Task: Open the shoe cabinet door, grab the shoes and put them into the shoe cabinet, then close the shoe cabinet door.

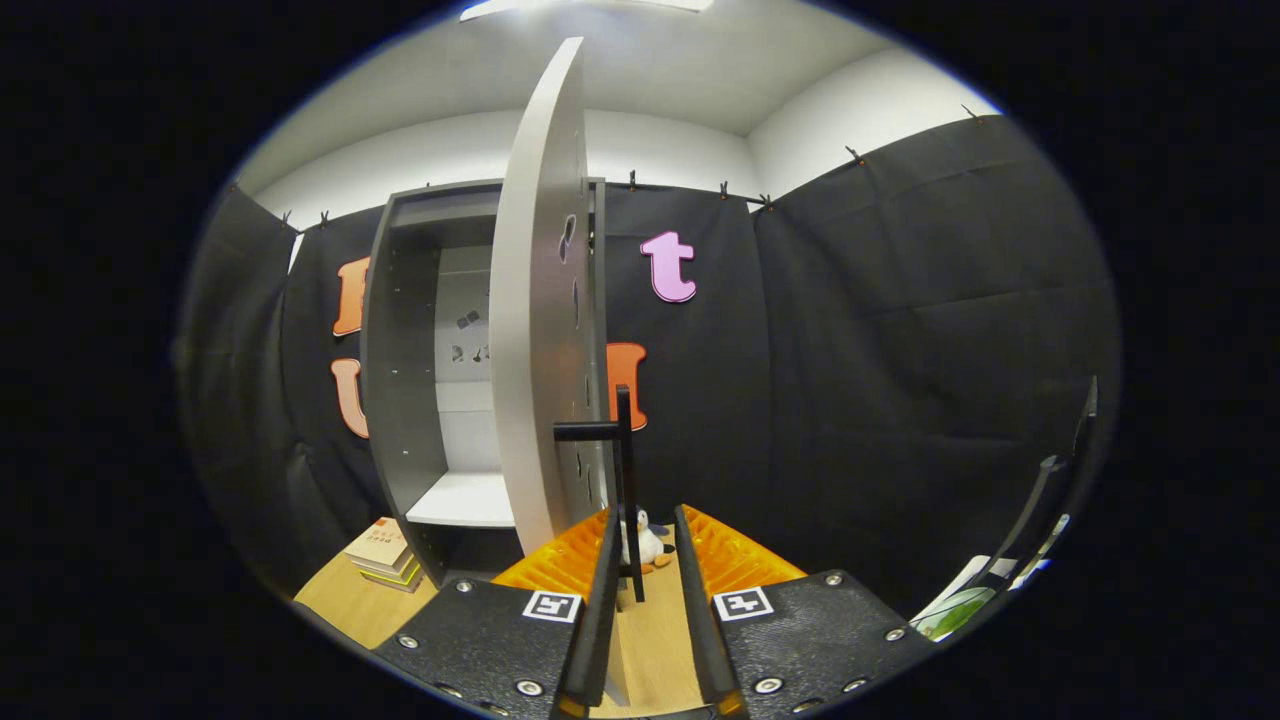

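Note:
The grey shoe cabinet (400,350) stands ahead on the left with its door (535,330) swung wide, so I see the door almost edge-on. Inside, a white shelf (465,500) is bare. A thin black handle (624,470) sticks out of the door and its upright bar runs down between my fingers, close to the left finger (603,570). My gripper (645,512) is open, and the gap between the fingers is much wider than the bar. I cannot tell whether the left finger touches the handle.
A small penguin toy (647,545) sits on the wooden surface (650,640) just beyond the fingers. A stack of books (385,555) lies by the cabinet's left foot. A black stand (1050,500) and a white-and-green object (960,605) are far right.

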Demonstrator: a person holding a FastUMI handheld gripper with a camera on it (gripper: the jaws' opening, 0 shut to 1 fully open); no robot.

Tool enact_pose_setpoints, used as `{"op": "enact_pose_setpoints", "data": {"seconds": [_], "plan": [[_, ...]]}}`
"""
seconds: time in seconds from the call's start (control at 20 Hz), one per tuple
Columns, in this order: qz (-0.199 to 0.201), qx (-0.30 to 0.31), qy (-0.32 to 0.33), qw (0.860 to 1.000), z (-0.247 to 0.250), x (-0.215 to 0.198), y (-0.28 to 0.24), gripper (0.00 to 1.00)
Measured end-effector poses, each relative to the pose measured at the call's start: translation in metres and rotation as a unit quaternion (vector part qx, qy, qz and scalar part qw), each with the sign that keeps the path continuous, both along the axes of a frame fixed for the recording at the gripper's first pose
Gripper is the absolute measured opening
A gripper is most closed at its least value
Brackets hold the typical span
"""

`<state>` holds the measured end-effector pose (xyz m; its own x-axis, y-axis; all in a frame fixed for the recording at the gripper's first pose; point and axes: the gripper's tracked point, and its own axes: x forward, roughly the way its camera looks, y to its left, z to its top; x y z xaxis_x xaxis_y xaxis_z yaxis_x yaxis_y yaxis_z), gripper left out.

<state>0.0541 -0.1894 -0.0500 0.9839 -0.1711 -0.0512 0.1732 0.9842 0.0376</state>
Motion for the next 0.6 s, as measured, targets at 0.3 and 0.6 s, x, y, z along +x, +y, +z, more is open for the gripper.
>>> {"op": "enact_pose_setpoints", "data": {"seconds": [0.3, 0.6], "plan": [[-0.034, -0.017, 0.002, 0.999, 0.003, -0.009, -0.026, 0.34], [-0.027, -0.026, -0.008, 0.999, 0.029, -0.032, -0.011, 0.35]]}}
